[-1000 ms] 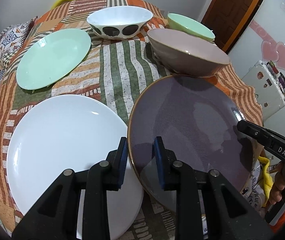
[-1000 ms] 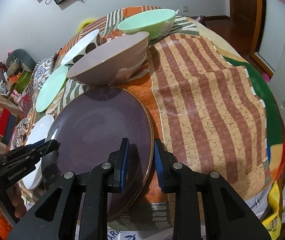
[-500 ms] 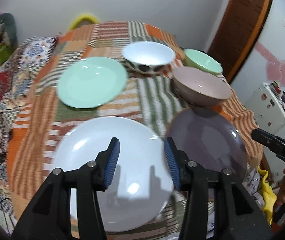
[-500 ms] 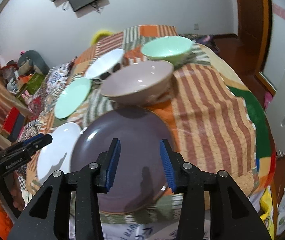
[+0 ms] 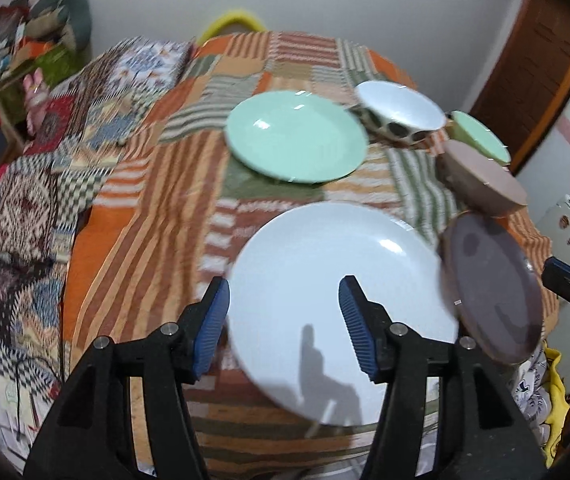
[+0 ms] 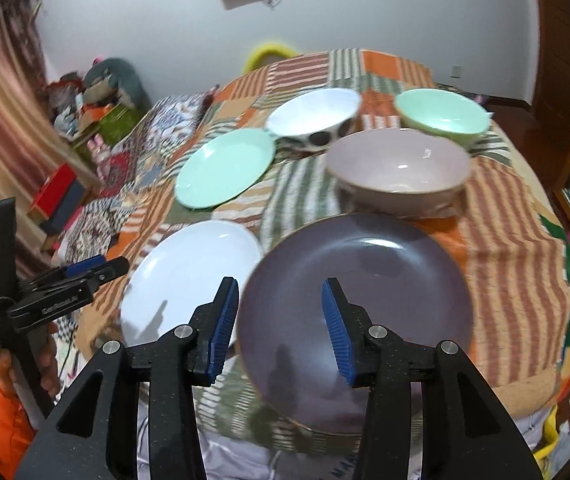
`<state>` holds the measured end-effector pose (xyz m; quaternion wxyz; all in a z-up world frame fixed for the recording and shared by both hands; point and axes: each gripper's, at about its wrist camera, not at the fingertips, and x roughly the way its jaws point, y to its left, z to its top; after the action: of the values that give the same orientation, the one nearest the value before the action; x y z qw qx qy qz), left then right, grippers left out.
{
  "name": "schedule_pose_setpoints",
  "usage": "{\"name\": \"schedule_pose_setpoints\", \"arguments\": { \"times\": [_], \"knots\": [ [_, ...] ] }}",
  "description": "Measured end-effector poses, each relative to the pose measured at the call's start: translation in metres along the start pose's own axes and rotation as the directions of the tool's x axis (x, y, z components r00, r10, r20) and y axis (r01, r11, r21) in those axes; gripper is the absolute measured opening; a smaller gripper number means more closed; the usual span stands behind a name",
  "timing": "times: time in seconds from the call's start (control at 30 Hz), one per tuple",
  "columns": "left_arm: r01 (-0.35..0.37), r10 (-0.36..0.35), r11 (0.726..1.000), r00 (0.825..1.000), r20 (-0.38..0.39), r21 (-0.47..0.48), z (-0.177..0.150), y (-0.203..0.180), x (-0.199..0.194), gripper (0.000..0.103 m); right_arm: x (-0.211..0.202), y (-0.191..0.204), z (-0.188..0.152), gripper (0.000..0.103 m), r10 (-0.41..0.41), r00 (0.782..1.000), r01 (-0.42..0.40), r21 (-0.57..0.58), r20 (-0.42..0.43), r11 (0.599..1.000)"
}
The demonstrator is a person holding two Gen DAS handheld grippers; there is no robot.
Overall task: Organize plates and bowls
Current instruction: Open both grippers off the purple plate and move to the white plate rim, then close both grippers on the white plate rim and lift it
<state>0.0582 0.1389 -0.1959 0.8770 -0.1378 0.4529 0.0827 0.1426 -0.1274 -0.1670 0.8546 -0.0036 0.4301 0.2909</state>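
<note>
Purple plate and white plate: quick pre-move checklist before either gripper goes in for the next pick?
1. left gripper open, nothing between pads: ok.
2. right gripper open, empty: ok. Both have just been opening.
3. purple plate flat on the cloth, released: ok.
4. white plate edge clear of purple plate: cannot tell, the rims look close.
5. mauve bowl, green bowl, spotted bowl upright: ok.
6. green plate unobstructed: ok.

Both wrist cams look steeply down past own claw from table's near edge; left over white plate (image 5: 341, 280), right over purple plate (image 6: 357, 292); both share all dishes.
</note>
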Motion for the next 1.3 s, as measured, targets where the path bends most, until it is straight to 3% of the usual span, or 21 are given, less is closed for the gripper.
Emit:
{"name": "schedule_pose_setpoints", "arguments": {
  "times": [0.2,0.4,0.5,0.57,0.67,0.77,0.87,1.0,1.13,1.3],
  "knots": [
    [-0.002,0.001,1.0,0.999,-0.051,-0.027,-0.013,0.022,0.017,0.057,0.023,0.02,-0.007,0.04,0.027,0.998,-0.029,-0.022,-0.063,0.999],
    [0.053,-0.055,0.998,0.994,-0.094,-0.021,-0.019,0.024,0.036,0.057,0.035,0.037,-0.025,0.04,0.064,0.989,-0.066,-0.014,-0.131,0.998],
    [0.118,-0.123,0.992,0.986,-0.117,-0.044,-0.021,0.025,0.046,0.055,0.039,0.044,-0.033,0.04,0.063,0.985,-0.067,-0.02,-0.159,0.998],
    [0.148,-0.155,0.987,0.978,-0.139,-0.058,-0.023,0.024,0.055,0.043,0.04,0.047,-0.036,0.04,0.059,0.984,-0.064,-0.023,-0.171,0.998],
    [0.141,-0.146,0.989,0.982,-0.12,-0.052,-0.025,0.026,0.053,0.033,0.041,0.048,-0.038,0.04,0.05,0.983,-0.054,-0.022,-0.179,0.998],
    [0.206,-0.221,0.97,0.969,-0.108,-0.128,-0.025,0.043,0.051,0.021,0.042,0.05,-0.039,0.04,0.043,0.982,-0.048,-0.021,-0.182,0.999],
    [0.253,-0.274,0.951,0.956,-0.104,-0.176,-0.027,0.054,0.05,0.018,0.043,0.053,-0.041,0.04,0.042,0.981,-0.047,-0.02,-0.189,0.999],
    [0.224,-0.236,0.967,0.967,-0.093,-0.125,-0.029,0.051,0.041,0.019,0.052,0.057,-0.046,0.04,0.042,0.976,-0.048,-0.022,-0.215,0.999],
    [0.224,-0.236,0.967,0.967,-0.095,-0.123,-0.031,0.054,0.04,0.018,0.064,0.058,-0.049,0.04,0.052,0.97,-0.053,0.006,-0.239,0.999],
    [0.154,-0.156,0.987,0.986,-0.064,-0.036,-0.036,0.05,0.025,0.017,0.075,0.061,-0.042,0.043,0.033,0.972,-0.031,0.012,-0.231,0.999]
  ]
}}
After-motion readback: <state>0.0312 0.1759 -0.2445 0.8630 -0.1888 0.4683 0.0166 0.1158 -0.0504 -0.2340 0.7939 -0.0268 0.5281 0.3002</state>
